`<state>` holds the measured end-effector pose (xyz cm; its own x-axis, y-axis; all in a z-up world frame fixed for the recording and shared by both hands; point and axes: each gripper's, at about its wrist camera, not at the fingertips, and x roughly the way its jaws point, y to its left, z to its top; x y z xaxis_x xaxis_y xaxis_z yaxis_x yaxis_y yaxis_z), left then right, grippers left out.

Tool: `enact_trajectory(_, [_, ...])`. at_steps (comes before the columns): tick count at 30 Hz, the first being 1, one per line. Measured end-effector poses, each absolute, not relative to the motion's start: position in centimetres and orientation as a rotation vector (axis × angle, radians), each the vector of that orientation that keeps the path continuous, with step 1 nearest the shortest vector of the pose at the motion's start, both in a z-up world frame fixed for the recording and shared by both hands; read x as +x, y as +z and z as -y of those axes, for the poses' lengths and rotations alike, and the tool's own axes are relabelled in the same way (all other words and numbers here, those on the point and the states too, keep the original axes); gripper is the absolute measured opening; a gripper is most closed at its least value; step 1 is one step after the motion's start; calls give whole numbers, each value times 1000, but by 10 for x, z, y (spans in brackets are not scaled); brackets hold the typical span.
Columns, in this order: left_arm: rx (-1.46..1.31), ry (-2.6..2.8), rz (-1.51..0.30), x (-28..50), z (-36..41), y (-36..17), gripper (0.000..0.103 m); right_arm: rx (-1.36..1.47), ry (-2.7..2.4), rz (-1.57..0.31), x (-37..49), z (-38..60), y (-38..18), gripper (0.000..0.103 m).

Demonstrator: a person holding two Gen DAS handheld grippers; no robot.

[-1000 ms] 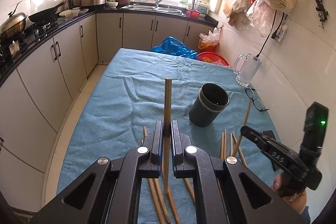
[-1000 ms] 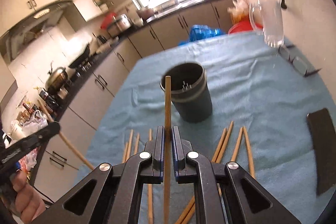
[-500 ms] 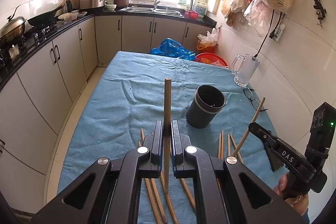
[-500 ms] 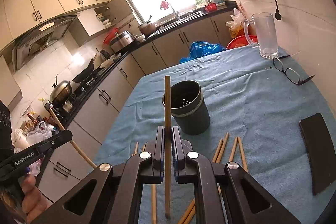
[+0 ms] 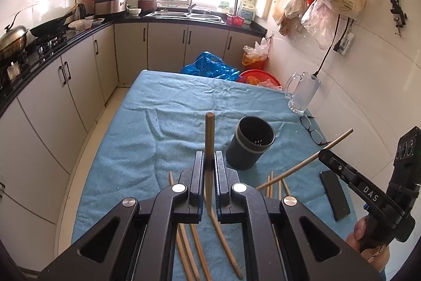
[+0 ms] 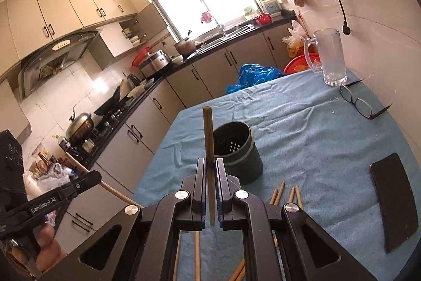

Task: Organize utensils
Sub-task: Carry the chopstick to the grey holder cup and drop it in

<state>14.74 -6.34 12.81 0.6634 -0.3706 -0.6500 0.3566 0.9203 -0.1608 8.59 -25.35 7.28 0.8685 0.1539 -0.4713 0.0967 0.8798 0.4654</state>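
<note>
A blue cloth covers the bench [image 5: 136, 128]. A dark holder cup [image 5: 250, 146] stands near its middle, toward the right edge, with nothing blocking its open mouth. One glass mug [image 5: 302, 94], one pair of glasses [image 5: 314, 133] and one dark phone [image 5: 335, 195] lie along the right edge. The left gripper [image 5: 209, 175] has its jaws clamped on one upright chopstick [image 5: 209, 138]. The right gripper [image 6: 209, 178] pinches another chopstick [image 6: 208, 133] and has risen since a second ago. Loose chopsticks [image 5: 226, 244], at least seven, lie scattered at the near edge.
</note>
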Motion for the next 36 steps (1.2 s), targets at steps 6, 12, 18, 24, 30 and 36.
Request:
enact_trajectory(6, [-22, -437, -721, 161, 76, 147, 6, 522, 29, -484, 90, 268, 94, 7])
enact_trajectory(12, [-25, -468, -702, 176, 93, 168, 6, 543, 36, -454, 101, 283, 120, 7])
enact_trajectory(18, [-38, -495, -671, 195, 109, 191, 6, 549, 14, -411, 114, 300, 147, 7])
enact_trajectory(24, [-55, -518, -643, 215, 125, 210, 6, 545, -15, -380, 133, 313, 162, 7])
enact_trajectory(30, [-69, -543, -687, 242, 146, 201, 6, 554, -42, -402, 158, 323, 153, 7])
enact_trajectory(36, [-56, -538, -760, 263, 157, 167, 6, 568, -47, -472, 180, 329, 125, 7])
